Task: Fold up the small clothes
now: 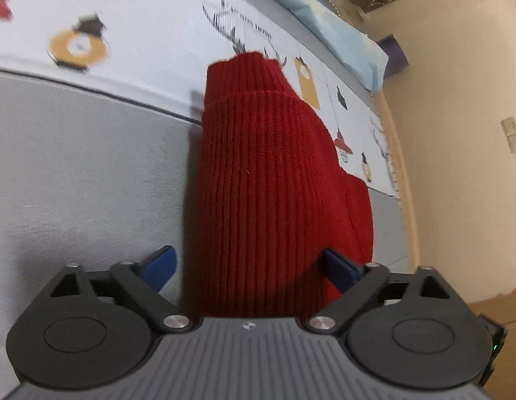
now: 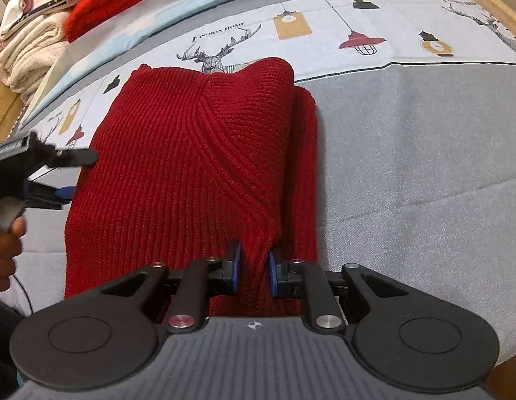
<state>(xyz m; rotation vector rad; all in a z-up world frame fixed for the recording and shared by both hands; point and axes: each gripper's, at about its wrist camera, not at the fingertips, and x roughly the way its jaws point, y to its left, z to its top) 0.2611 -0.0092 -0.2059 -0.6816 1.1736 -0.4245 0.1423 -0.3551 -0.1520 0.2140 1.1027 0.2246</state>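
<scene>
A dark red ribbed knit sweater (image 2: 178, 166) lies partly folded on the grey bed cover (image 2: 407, 153). My right gripper (image 2: 254, 266) is shut on a bunched fold at the sweater's near edge, blue pads pinching the knit. My left gripper (image 1: 248, 266) is open, its blue pads wide apart on either side of the sweater's folded edge (image 1: 264, 180), with cloth lying between them. In the right wrist view the left gripper (image 2: 71, 173) stands open at the sweater's left side, held by a hand.
A printed sheet with deer and lamp pictures (image 2: 341, 33) covers the far part of the bed. A stack of folded clothes, cream and red (image 2: 101, 6), sits at the far left. A light blue cloth (image 1: 341, 33) lies along the far edge. A wall (image 1: 457, 133) stands beyond.
</scene>
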